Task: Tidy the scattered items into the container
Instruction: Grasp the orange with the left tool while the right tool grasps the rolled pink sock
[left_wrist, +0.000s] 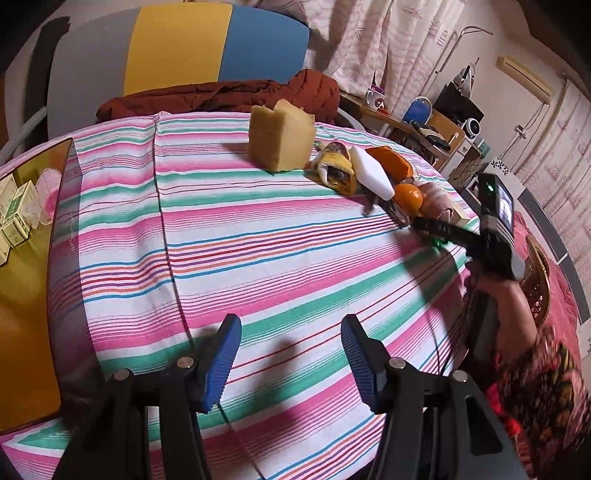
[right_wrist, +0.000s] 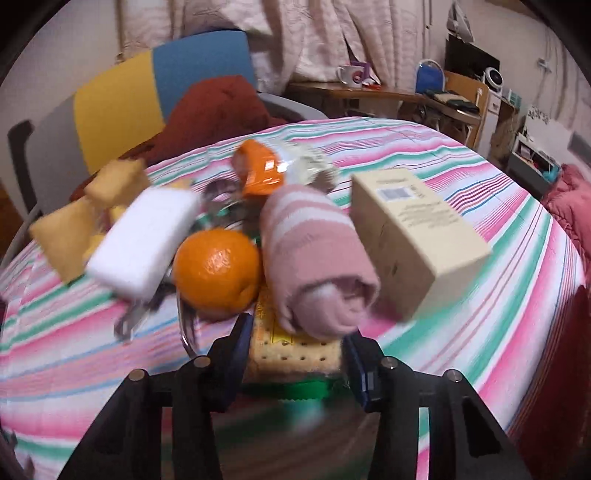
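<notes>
The right gripper (right_wrist: 293, 354) clasps a cracker packet (right_wrist: 291, 352) at the pile's near edge, an orange (right_wrist: 218, 271) and rolled pink sock (right_wrist: 317, 258) pressing just behind, a cream box (right_wrist: 417, 236) alongside. The left gripper (left_wrist: 291, 354) hovers unclenched over bare striped cloth (left_wrist: 258, 240), the container (left_wrist: 26, 295) at its left.

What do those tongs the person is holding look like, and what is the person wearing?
Each of the tongs is black with silver bolts and two blue ribbed pads: the left tongs, the right tongs. Seen from the left, the right tool is a black handle carrying a small lit screen and a green light. The sleeve is dark with a red and yellow floral pattern.
</notes>
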